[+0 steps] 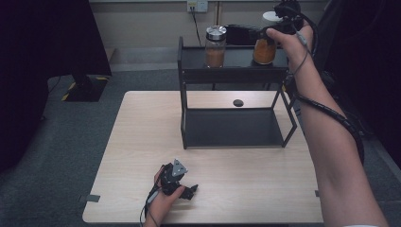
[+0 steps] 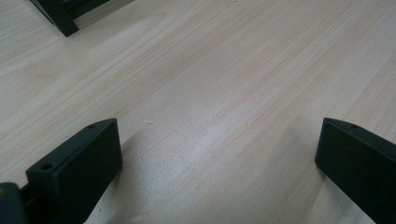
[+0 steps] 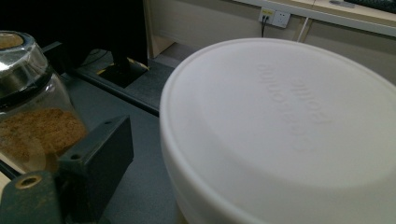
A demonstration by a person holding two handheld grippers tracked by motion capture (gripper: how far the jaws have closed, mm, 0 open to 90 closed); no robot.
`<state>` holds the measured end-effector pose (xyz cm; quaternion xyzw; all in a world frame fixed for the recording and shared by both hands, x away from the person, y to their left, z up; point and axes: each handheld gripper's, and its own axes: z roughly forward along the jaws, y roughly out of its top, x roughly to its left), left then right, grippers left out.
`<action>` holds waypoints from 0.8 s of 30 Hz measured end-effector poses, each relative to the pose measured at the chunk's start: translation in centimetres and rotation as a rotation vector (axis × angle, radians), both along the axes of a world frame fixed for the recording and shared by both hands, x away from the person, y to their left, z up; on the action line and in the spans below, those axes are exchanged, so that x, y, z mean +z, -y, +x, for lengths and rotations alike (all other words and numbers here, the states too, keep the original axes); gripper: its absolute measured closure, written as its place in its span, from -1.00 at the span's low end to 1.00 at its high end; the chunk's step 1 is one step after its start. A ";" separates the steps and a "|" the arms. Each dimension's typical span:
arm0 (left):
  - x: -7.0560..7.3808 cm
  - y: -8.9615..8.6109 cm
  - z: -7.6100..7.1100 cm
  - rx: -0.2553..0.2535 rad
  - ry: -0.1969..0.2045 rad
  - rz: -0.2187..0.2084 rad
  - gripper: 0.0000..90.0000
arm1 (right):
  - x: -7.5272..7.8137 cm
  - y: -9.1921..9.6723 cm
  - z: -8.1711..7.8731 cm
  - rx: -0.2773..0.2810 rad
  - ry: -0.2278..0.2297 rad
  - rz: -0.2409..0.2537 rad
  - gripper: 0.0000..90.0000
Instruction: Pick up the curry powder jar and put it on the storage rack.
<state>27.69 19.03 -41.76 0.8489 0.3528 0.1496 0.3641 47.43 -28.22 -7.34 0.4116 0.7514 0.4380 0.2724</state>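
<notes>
Wooden table (image 1: 142, 142) | shelf (image 1: 231, 59): 2 jars | right gripper (image 1: 265, 35) jaws apart around white-lidded jar (image 1: 264, 47) | left gripper (image 1: 182, 187) jaws apart, empty

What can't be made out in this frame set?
- Right gripper, high view: jaws hidden by the hand, so contact with the white-lidded jar is unclear.
- Right gripper view: the white lid hides one jaw and the jar's body.
- Lid lettering: embossed, too faint.
- Left gripper, left gripper view: both jaws cut off by the frame's edges.
</notes>
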 end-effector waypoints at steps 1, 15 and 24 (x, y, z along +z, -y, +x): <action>0.0 0.0 0.0 0.000 0.000 0.000 -1.00 | -0.1 0.1 0.0 -0.003 0.001 0.008 -0.81; 0.0 0.0 0.0 0.000 -0.002 0.001 -1.00 | -0.2 0.8 -1.2 -0.027 0.023 0.016 -0.99; 0.0 0.0 0.0 0.000 0.000 -0.001 -1.00 | -0.3 1.0 -2.2 -0.022 0.028 0.023 -0.99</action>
